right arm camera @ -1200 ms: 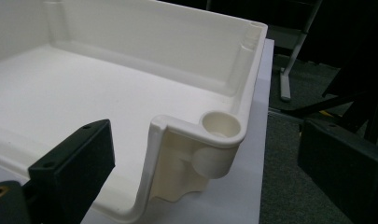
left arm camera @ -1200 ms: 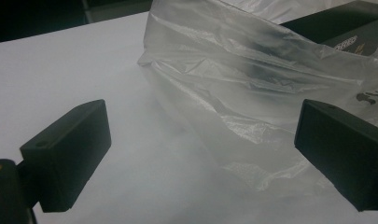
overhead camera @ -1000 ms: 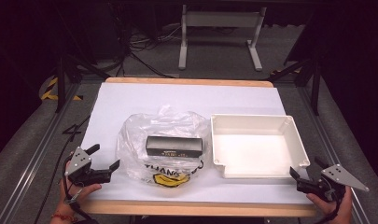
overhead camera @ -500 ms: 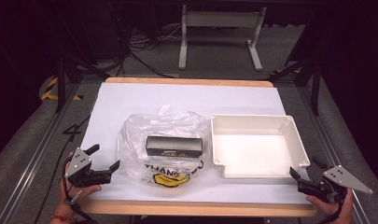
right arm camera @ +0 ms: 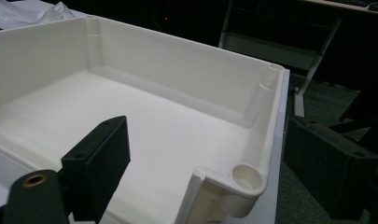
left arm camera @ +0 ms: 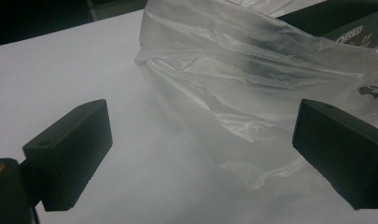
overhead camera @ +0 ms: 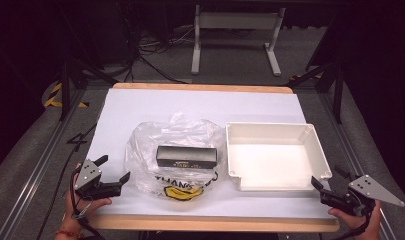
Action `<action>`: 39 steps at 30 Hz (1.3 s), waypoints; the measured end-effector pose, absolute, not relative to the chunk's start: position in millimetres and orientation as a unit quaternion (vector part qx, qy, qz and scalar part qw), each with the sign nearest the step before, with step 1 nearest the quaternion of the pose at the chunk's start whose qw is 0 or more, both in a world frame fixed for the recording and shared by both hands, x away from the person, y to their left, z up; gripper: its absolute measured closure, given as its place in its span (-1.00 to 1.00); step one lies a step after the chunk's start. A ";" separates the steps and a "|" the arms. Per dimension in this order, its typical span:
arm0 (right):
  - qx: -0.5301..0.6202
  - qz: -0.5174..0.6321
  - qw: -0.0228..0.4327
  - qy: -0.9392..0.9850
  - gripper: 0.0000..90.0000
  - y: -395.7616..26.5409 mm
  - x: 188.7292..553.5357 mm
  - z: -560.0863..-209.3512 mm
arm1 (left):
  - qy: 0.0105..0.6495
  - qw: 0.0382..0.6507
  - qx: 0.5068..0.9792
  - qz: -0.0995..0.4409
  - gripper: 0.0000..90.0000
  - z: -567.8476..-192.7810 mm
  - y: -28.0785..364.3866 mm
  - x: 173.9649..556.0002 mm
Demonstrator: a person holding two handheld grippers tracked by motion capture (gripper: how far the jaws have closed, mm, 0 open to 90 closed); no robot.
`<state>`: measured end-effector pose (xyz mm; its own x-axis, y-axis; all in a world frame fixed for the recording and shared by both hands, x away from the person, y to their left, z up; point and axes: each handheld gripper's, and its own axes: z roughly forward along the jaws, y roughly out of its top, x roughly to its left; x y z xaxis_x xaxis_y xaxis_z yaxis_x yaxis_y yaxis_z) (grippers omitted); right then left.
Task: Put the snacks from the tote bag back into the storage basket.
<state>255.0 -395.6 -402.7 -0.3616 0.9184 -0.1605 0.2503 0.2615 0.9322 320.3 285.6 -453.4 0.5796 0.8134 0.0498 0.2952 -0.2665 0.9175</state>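
Note:
A clear plastic bag (overhead camera: pixel 175 135) with a yellow smiley print lies at the table's middle, with a black box (overhead camera: pixel 186 156) inside it. A white tray (overhead camera: pixel 270 159) stands to its right. My left gripper (overhead camera: pixel 114 168) rests open at the front left, aimed at the bag (left arm camera: pixel 252 70), with nothing between its jaws; the box (left arm camera: pixel 359 32) shows behind the film. My right gripper (overhead camera: pixel 327 177) sits at the tray's front right corner. Its jaws have just been closing and now straddle the tray (right arm camera: pixel 177 60) corner without pressing on it, one jaw inside the wall and one outside: right gripper (right arm camera: pixel 210 140).
A white sheet (overhead camera: pixel 190 105) covers the wooden table top. A metal stand (overhead camera: pixel 235 30) and cables are on the dark floor beyond the far edge. Black frame rails run along both sides of the table.
The right gripper's jaws look a little narrower than before around the tray corner. The left gripper, bag, box and tray have stayed where they were.

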 end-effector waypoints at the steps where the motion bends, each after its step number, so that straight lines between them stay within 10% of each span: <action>1: 0.419 0.440 0.379 0.698 -0.65 -395.6 255.0 -402.7 | 0.370 0.479 0.748 0.270 -0.87 -453.4 285.6 320.3; 39: 0.323 0.456 0.330 0.761 -0.47 -335.1 287.6 -389.5 | 0.368 0.482 0.751 0.261 -0.88 -453.3 287.0 315.5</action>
